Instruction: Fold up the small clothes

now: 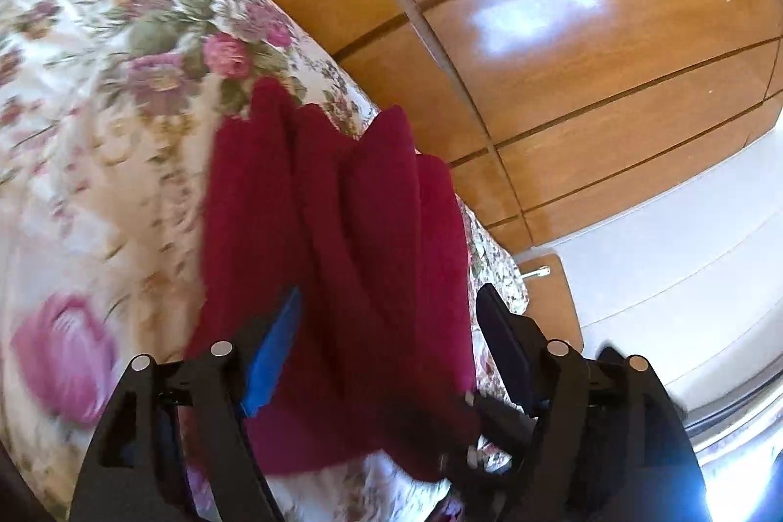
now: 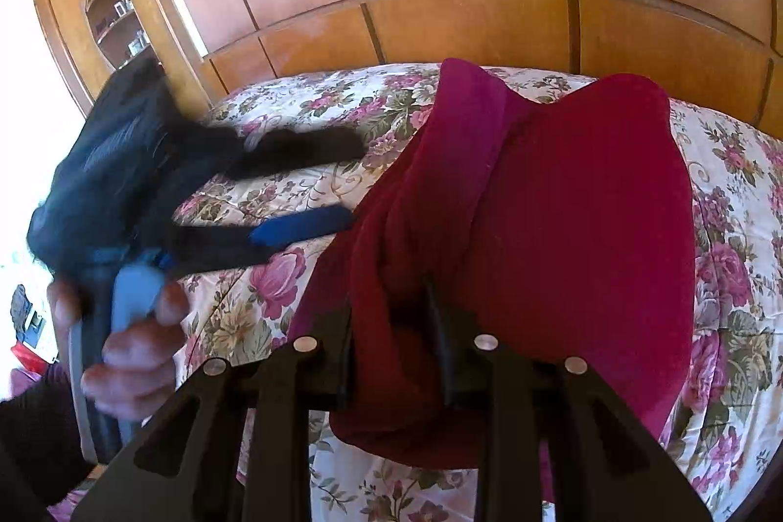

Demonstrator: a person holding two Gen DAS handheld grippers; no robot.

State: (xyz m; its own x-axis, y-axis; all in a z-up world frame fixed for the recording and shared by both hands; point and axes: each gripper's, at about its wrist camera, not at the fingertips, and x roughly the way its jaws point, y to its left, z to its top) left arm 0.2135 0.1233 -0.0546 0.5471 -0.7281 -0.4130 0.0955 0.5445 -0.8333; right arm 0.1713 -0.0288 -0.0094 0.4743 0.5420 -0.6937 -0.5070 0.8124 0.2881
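right fingers (image 2: 396,326) clamp the red garment (image 2: 563,228); left fingers (image 2: 350,179) spread, beside its edge.

One dark red knitted garment (image 2: 563,228) lies bunched on one bed with a cream quilt printed with pink flowers (image 2: 734,228), toward the bed's far edge. Two black two-finger grippers show: the left gripper (image 2: 350,182), with one blue pad (image 2: 303,228) visible, and the right gripper (image 2: 391,316). One hand (image 2: 127,346) is in view, and one glass-fronted wooden cabinet (image 2: 112,23) stands beyond the bed's far left corner.
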